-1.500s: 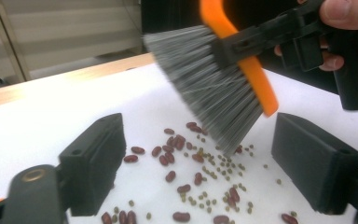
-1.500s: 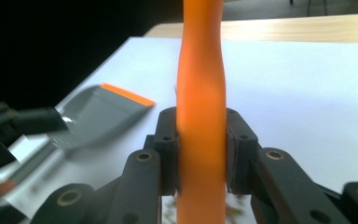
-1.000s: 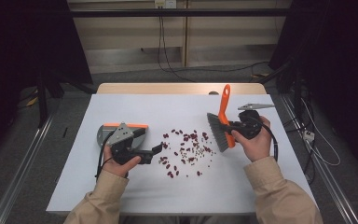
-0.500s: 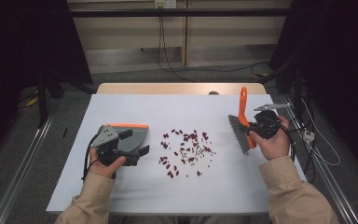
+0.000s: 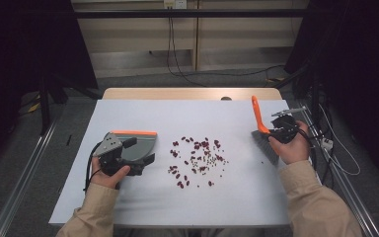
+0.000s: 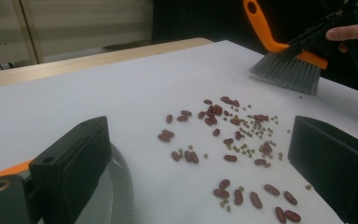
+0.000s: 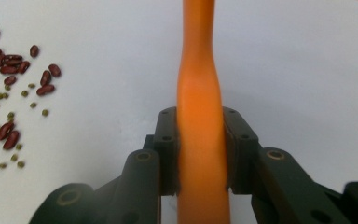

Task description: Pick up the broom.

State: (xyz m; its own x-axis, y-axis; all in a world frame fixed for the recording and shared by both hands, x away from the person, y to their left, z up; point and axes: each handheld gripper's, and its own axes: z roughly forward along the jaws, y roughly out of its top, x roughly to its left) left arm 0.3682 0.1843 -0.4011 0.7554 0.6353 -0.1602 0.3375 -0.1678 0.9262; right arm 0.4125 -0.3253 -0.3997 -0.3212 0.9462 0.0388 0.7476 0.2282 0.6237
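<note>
Dark red beans and small green ones lie scattered mid-table, also seen as beans and beans. A grey dustpan with an orange edge lies left of them. My left gripper rests over the pan, open; in the left gripper view the left gripper has its jaws wide apart and the dustpan rim beside the left jaw. My right gripper is shut on the orange handle of a brush near the table's right edge, bristles down. The handle is clamped in the right gripper.
The white table top has a wooden strip at its far edge. Metal rails run along both sides on the floor. Cables hang off the right edge near the brush.
My right gripper has carried the brush rightward from beside the beans to the table's right edge. My left hand has drawn back a little; the dustpan has stayed put.
</note>
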